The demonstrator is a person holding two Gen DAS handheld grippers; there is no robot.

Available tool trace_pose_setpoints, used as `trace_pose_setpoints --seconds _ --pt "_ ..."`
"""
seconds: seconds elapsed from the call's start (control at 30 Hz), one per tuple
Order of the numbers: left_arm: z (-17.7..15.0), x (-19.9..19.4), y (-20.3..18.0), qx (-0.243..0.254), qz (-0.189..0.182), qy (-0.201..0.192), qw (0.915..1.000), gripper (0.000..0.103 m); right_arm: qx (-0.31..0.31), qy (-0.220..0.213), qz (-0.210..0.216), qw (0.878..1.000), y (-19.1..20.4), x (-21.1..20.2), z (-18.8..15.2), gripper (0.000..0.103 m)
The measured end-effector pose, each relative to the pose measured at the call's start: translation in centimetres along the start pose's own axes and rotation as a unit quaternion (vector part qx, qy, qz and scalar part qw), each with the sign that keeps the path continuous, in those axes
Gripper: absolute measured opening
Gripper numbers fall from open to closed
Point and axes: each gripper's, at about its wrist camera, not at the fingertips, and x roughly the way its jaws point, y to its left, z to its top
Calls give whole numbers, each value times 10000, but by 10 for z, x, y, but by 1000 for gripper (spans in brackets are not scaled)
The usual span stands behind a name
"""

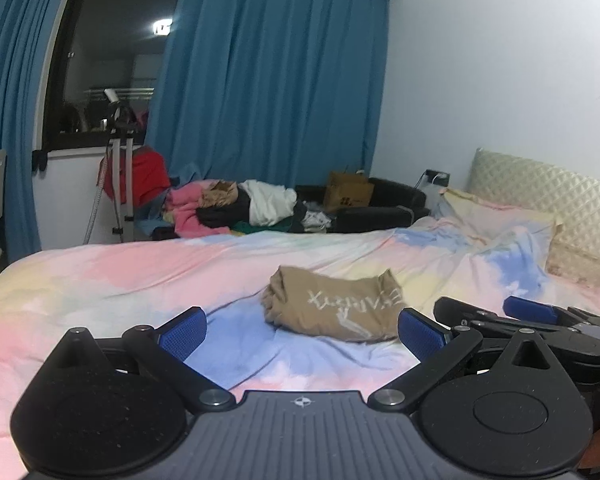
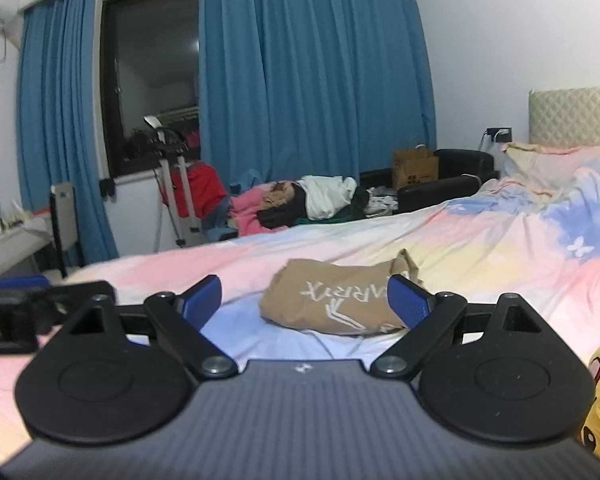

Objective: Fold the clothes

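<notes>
We find the folded tan garment (image 1: 334, 306) flat on the bed (image 1: 140, 276), long axis 9-to-3; left gripper (image 1: 302, 330) and right gripper (image 2: 306, 306) released, empty; paper bag (image 2: 415, 168) at 1 o'clock, contents unseen.

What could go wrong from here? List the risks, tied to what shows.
1. The folded tan garment looks loosely bundled, with an end sticking up on its right; it may spread open on the soft, wrinkled bedsheet.
2. The left gripper and right gripper hang open side by side, so they might bump.
3. The unfolded clothes pile lies across the bed, a long reach.
</notes>
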Motion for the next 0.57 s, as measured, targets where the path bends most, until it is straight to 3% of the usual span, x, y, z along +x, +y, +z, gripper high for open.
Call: trace_pose_setpoints --seconds 0.57 --pt "-13 13 19 -26 235 220 9995 103 -160 466 -166 9986 13 18 -15 91"
